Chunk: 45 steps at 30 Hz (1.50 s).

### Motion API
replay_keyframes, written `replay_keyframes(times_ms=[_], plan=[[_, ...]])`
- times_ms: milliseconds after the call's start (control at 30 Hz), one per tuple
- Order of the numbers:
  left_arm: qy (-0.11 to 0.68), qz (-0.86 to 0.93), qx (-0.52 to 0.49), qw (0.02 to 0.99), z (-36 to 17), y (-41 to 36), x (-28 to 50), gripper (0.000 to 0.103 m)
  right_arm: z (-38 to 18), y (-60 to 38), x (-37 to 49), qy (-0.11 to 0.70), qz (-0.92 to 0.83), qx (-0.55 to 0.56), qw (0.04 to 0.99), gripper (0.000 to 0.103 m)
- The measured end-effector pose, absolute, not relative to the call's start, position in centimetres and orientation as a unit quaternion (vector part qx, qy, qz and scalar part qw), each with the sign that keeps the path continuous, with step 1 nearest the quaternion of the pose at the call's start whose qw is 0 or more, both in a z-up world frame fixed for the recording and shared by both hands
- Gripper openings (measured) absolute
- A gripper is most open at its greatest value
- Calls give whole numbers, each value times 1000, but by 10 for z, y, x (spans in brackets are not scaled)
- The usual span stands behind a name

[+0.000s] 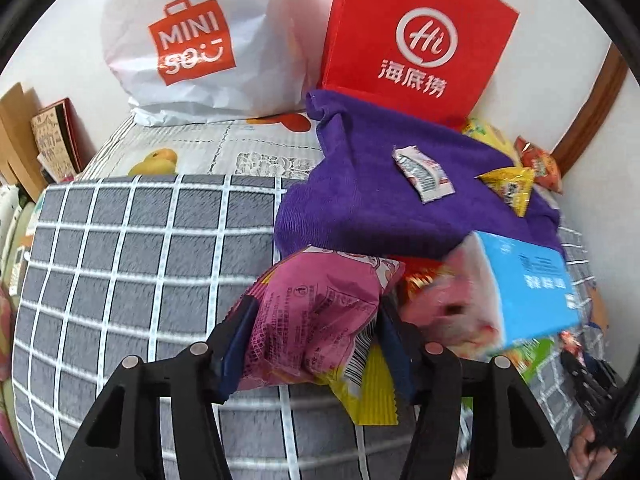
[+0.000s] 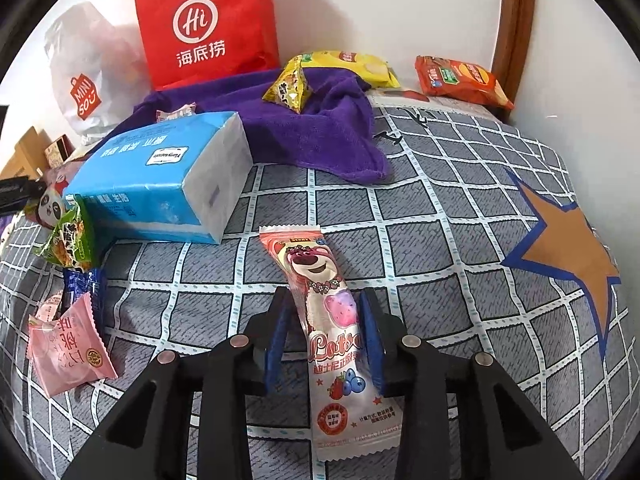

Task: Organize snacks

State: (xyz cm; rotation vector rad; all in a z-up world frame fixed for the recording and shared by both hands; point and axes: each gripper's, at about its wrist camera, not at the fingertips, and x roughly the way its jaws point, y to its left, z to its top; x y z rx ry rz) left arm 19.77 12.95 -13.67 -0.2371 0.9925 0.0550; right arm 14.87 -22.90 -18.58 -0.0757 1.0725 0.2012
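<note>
In the left wrist view my left gripper is shut on a magenta snack bag, its pads pressing on both sides of the bag, which is lifted over the grey checked quilt. A yellow wrapper shows beneath the bag. In the right wrist view my right gripper stands open around a long pink bear-print candy pack. The pack lies flat on the quilt, with a gap between it and the left finger.
A blue tissue pack lies left of the candy pack, with a purple towel behind it carrying small yellow packets. A red paper bag and a white shopping bag stand by the wall. Orange, green and pink snack packs lie around.
</note>
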Motion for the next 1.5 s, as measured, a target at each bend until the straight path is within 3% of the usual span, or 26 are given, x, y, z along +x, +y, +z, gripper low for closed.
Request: replay_keyframes(times_ms=[433,933,1000,1067,1500], plan=[[471,-11,-137,871,-129,126,111,57,-186,-228,149,509,94,-42,854,36],[434,-27,-124,892,-151,102,102,59,-186,-225,148,508,96,-52,854,38],[433,-26,-126,892,-149,102,102,58,-186,-225,148,508,99,-49,854,36],[432,-27,-129,892,-146,104,101,57,-185,-227,147,507,97,-45,855,24],[413,-19,-141,899,-97,115,82,56,-134,-215,121,491,78,-42,867,20]])
